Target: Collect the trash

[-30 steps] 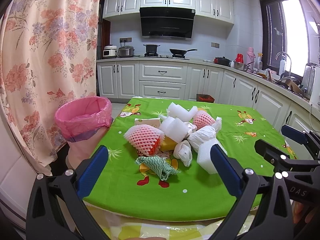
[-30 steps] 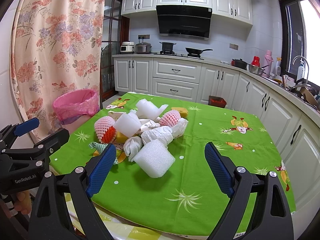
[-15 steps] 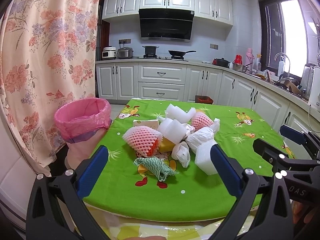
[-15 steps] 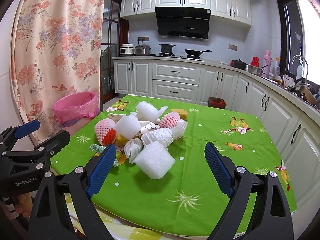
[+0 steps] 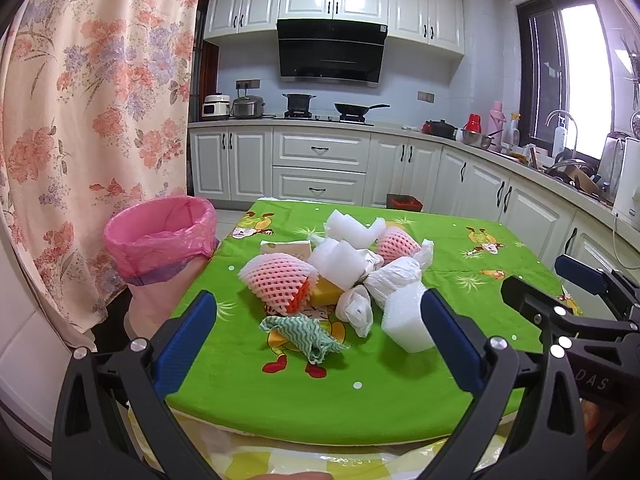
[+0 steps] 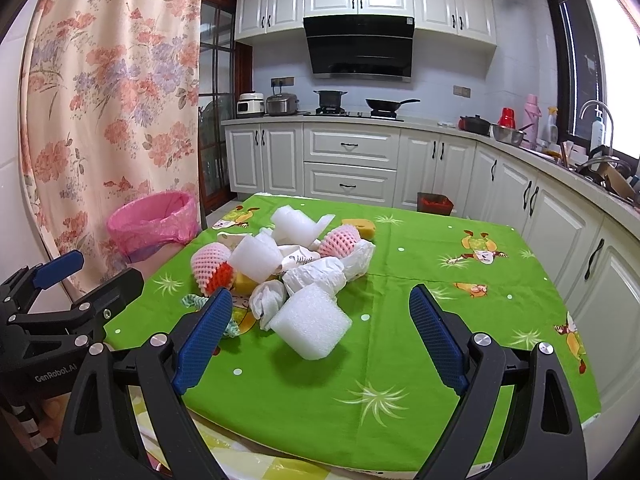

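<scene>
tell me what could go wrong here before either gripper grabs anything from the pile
The trash pile is tightly heaped, so pulling the foam block or the net sleeve might drag lighter neighbours across the tablecloth.

The bin stands off the table's left edge, so a short drop could land on the floor.

Both open grippers, left and right, face the same pile and may collide.

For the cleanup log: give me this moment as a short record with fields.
surface: table with green cartoon cloth
trash pile: foam blocks, pink foam nets, crumpled white bags, yellow sponge, green-striped cloth
nearest item: white foam block, at the pile's near edge
bin: pink-lined trash bin, off the table's left side
left tool: open, empty, short of the pile
right tool: open, empty, facing the foam block
</scene>
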Tool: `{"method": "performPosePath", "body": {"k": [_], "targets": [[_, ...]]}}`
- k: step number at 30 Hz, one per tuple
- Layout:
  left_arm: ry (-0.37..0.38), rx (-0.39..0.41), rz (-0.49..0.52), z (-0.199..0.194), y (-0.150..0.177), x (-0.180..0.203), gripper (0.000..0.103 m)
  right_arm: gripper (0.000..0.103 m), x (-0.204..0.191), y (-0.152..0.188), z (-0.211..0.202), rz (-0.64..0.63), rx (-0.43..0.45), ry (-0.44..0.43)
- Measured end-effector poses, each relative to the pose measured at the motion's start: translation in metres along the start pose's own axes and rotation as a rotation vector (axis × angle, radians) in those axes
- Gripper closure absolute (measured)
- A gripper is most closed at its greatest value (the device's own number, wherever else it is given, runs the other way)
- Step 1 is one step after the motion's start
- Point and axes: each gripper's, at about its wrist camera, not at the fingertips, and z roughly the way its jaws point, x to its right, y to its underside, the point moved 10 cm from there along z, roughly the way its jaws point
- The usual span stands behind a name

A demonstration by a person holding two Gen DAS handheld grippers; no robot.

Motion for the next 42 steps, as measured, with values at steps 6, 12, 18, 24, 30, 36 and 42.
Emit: {"method": "performPosePath", "body": {"k": [6,12,18,24,30,36,42], "targets": [[-0.006,0.001,-0.003,-0.0001,-0.0006,-0.0002,0.004,0.019,0.0039,-0.0011,-0.0009,0.014,0.004,0.005],[-0.007,0.002,-0.007,-0.0009,-0.0003,-0.002,0.004,0.019,0.0068,-0.0015,-0.0016,0.021,0.005,0.006],[-0.012,0.006,-0.009,-0.0015,-0.0012,-0.0033,0.004,0.019,0.0072,-0.0013,-0.0011,0.018,0.003,0.005],[-0.017,0.012,-0.015,-0.0028,-0.002,-0.0055,0.004,0.019,0.0073,-0.0011,-0.0011,0.019,0.002,0.005],[-0.015,0.01,-0.014,-0.0032,-0.0014,-0.0056,0.004,0.019,0.0074,0.0001,-0.0008,0.017,0.002,0.006],[-0.018,0.006,-0.019,-0.0036,-0.0003,-0.0077,0.004,0.019,0.0078,0.0006,-0.0007,0.017,0.001,0.007],[-0.018,0.006,-0.019,-0.0035,-0.0006,-0.0081,0.004,0.019,0.0078,0.0004,-0.0007,0.018,0.001,0.007]]}}
